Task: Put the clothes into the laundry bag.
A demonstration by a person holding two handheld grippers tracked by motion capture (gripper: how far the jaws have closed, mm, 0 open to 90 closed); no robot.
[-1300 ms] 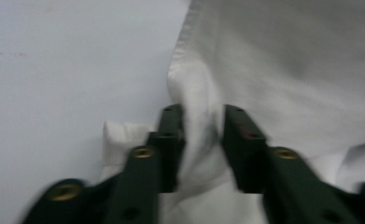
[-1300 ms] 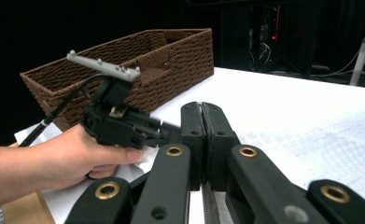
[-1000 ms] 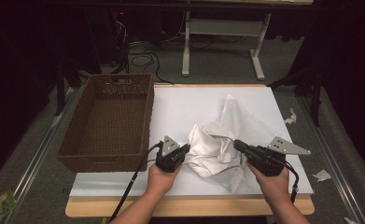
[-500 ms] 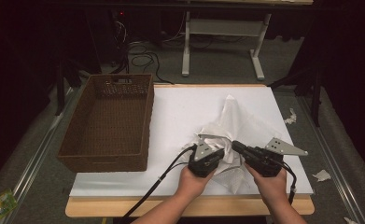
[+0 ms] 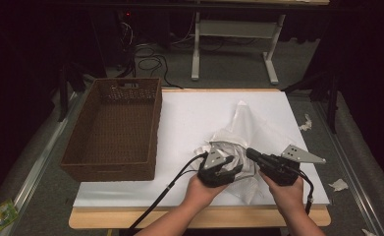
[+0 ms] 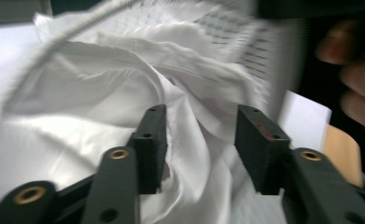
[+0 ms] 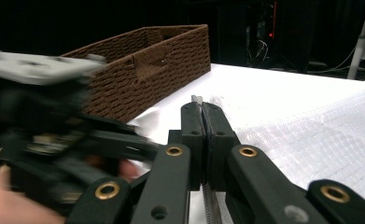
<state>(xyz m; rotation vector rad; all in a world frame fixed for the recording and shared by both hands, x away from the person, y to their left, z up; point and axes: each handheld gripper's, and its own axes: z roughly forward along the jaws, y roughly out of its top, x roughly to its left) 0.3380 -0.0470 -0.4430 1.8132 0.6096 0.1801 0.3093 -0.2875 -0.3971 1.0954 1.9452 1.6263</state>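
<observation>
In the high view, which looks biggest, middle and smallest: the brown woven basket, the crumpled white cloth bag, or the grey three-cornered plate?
1. Brown woven basket, biggest.
2. Crumpled white cloth bag, middle.
3. Grey three-cornered plate on the right gripper, smallest.

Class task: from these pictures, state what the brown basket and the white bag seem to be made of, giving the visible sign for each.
Basket: probably woven wicker or paper rope, matt brown; braided rows show on its walls. White bag: seemingly thin woven plastic sheet, slightly glossy, with a fine grid texture and soft crumpled folds; a plain cloth lining cannot be ruled out.
</observation>
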